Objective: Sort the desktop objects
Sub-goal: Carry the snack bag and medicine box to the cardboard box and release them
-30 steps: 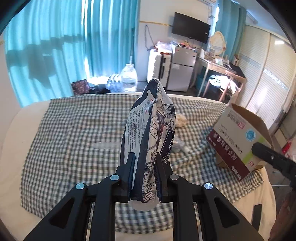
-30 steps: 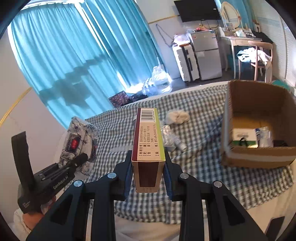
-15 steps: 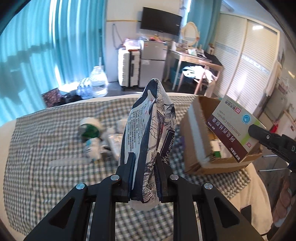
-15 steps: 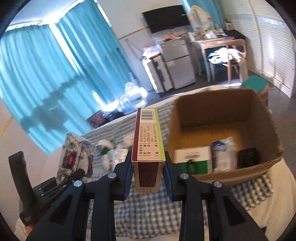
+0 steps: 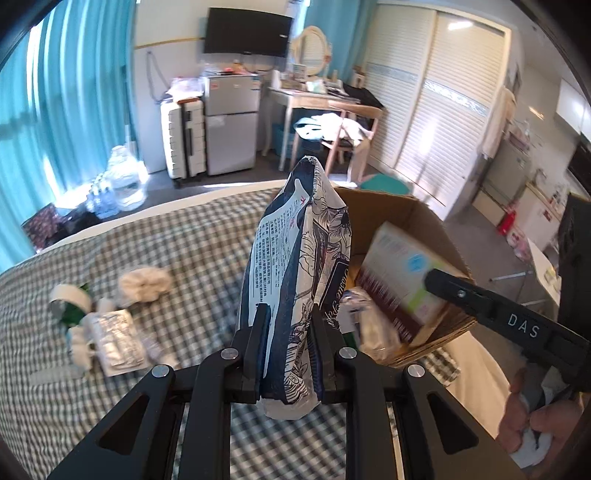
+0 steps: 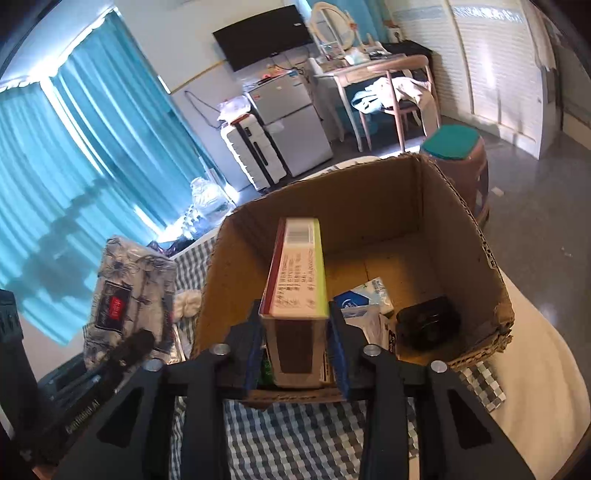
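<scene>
Right gripper stands over the near wall of the carton; its jaws have just been opening, and the box between them tilts into the carton with small gaps at both pads, so the grip is released. Left gripper is clenched on the pouch, held upright just left of the carton.

Surface: a round table under a checked cloth. The carton sits at the table's right edge, its near corner torn. Inside lie a tissue pack and a dark case.

Left of the carton, on the cloth: a foil packet, a white wad, and a tape roll, grouped close together.

Room: teal curtains, a fridge, a wall screen, a desk with chair, and a stool behind the carton. Cloth in front of the left gripper is bare.
</scene>
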Action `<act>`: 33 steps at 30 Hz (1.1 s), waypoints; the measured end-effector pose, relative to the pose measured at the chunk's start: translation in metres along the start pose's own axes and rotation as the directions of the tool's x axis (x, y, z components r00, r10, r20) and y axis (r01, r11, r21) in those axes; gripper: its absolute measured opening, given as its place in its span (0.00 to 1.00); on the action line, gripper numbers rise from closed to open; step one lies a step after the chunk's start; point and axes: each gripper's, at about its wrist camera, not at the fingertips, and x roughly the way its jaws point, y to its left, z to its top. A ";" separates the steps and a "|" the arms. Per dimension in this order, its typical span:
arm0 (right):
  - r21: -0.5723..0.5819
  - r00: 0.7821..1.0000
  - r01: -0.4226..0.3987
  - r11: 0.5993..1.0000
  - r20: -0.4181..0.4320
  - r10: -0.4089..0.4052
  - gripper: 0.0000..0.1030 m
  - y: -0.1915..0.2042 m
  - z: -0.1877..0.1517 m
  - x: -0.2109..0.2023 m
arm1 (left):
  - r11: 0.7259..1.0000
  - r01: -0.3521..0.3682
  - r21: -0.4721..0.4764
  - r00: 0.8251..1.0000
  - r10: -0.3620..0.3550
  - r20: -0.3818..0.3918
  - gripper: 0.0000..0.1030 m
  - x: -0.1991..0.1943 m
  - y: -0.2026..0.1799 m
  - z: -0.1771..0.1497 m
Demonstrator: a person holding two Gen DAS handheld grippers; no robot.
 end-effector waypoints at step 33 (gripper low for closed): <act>0.053 1.000 0.018 0.998 0.003 -0.018 0.63 -0.004 -0.056 -0.033 | 1.000 0.001 -0.001 0.997 -0.001 -0.083 0.95 -0.005 -0.011 0.028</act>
